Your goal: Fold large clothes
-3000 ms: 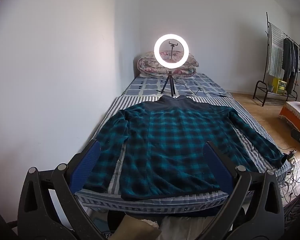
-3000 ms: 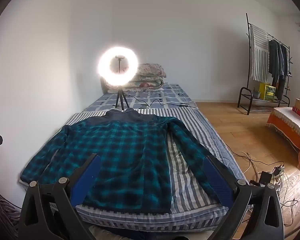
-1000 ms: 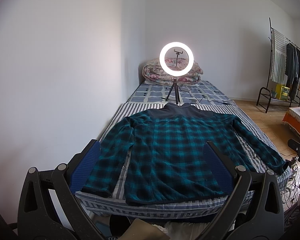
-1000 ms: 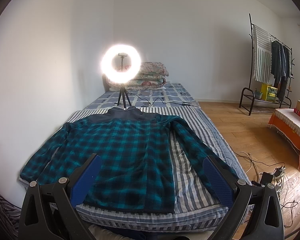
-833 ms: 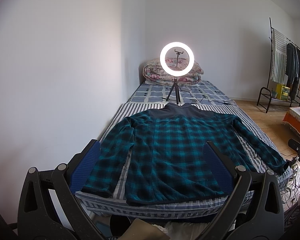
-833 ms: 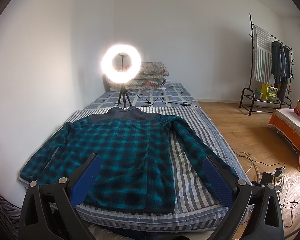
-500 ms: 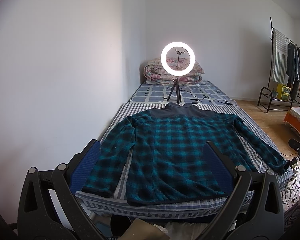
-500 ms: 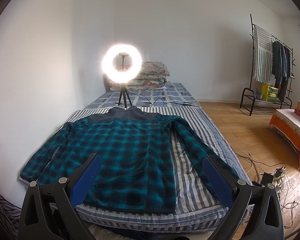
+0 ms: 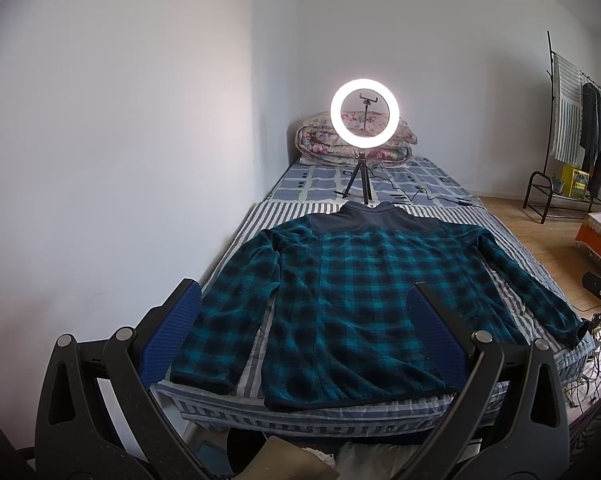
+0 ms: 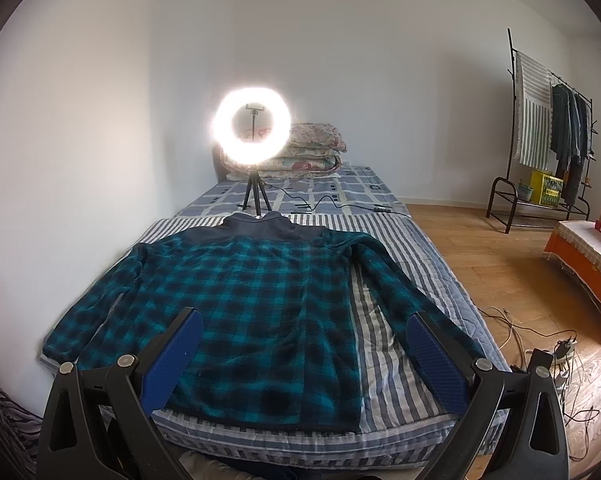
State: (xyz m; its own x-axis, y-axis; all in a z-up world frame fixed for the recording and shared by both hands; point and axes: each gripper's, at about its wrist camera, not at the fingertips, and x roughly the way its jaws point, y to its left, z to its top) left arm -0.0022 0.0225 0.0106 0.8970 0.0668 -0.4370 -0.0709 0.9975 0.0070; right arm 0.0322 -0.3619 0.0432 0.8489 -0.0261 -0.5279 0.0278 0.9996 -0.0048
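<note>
Both your grippers, left gripper (image 9: 302, 330) and right gripper (image 10: 302, 356), are spread wide, holding nothing. Plaid fleece jacket (image 9: 364, 292) lies flat on the bed (image 10: 384, 344); its right cuff hides behind your right finger (image 10: 436, 364).

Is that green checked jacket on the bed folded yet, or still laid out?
Spread flat. The jacket lies open on the bed, both sleeves stretched out to the sides, hem toward the camera, with no fold in it.
</note>
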